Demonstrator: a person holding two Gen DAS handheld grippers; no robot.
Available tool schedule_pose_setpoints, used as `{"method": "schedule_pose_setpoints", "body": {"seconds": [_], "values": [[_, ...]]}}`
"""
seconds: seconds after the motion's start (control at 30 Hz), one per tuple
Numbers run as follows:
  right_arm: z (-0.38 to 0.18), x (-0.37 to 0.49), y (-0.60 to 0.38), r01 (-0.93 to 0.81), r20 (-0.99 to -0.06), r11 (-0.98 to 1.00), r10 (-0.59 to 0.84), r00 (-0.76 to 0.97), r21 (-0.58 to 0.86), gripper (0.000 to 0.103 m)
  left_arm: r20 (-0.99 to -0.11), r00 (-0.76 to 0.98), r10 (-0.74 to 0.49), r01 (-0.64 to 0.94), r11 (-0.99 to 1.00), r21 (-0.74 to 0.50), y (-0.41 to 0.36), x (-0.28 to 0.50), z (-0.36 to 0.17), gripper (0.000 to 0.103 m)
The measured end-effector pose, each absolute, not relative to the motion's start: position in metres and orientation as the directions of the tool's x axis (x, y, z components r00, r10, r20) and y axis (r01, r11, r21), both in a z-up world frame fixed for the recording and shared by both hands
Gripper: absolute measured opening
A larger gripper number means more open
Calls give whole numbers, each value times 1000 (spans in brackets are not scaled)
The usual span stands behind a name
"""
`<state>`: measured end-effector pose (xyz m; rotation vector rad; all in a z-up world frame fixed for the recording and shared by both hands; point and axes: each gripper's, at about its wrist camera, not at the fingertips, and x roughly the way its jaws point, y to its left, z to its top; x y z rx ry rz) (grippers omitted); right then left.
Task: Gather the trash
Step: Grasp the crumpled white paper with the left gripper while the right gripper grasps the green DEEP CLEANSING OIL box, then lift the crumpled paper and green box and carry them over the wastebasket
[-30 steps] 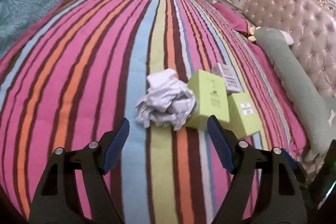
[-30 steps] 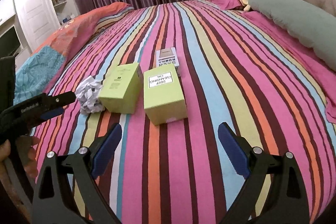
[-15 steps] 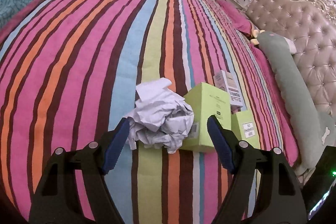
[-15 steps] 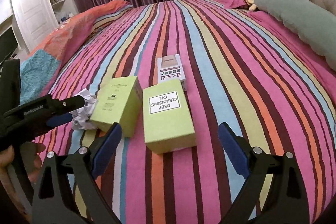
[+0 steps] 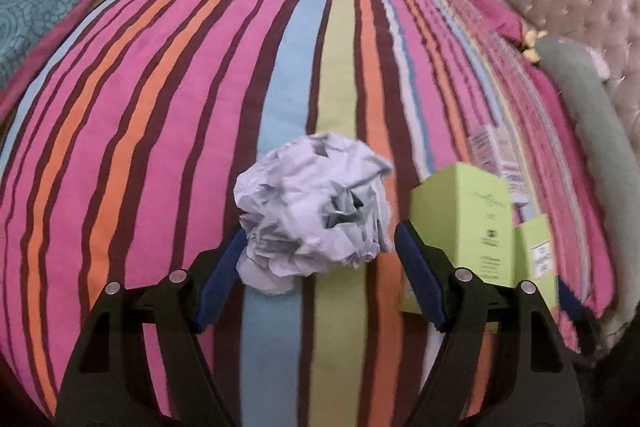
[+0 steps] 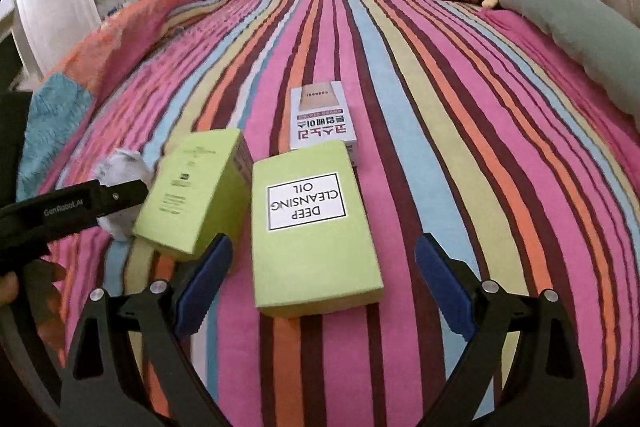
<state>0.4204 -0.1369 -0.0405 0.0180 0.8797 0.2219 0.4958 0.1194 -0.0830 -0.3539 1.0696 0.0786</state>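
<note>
A big bed with a bright striped cover [image 6: 440, 107] in pink, orange, blue and green fills both views. A long soft grey-green pillow [image 6: 568, 27] lies far off past the right tongs, up by the puffy headboard.

The left tongs [image 5: 320, 259] are wide open. A crumpled ball of white paper [image 5: 312, 211] sits right between the two blue tips. The left tip [image 5: 224, 267] looks like it touches the paper, and part of it hides behind the ball. The right tip has a small gap to the paper. The tongs are not squeezing it.

The right tongs [image 6: 324, 283] are wide open too, and they hold nothing. A flat light green box with a white label that says DEEP CLEANSING OIL [image 6: 308, 227] lies on the bed between the two blue tips, a bit ahead of them. No tip touches it.

A second light green box [image 6: 196, 195] lies just beside the label box, ahead of the left tip of the right tongs. It is tilted. It sits between the label box and the paper ball.

A small white box with a tan top and dark letters [image 6: 322, 117] lies just past the label box, farther from the right tongs. I cannot tell if the two touch.

All the boxes are shut.
</note>
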Motion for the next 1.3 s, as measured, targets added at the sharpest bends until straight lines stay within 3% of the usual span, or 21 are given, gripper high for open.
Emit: {"method": "schedule_pose_setpoints", "body": {"seconds": [0.07,0.2,0.3,0.77,1.3], "values": [[-42,421,-134,-197,-760,977,190,621,84,86,-877,472,-88,-236,946,-222,121,499,-88,75],[-44,423,-128,-215,-769,976,171,616,45,63,-876,477,-74,-228,952,-204,123,503,-90,63],[-51,428,-132,-208,-790,973,202,578,97,58,-872,486,-54,-219,959,-182,123,502,-87,58],[-39,390,-158,-176,-744,962,272,610,208,57,-813,581,-45,-211,956,-204,135,450,-68,55],[-18,264,-204,-139,-692,942,320,648,305,57,-758,650,-62,-180,956,-233,115,278,-40,55]]}}
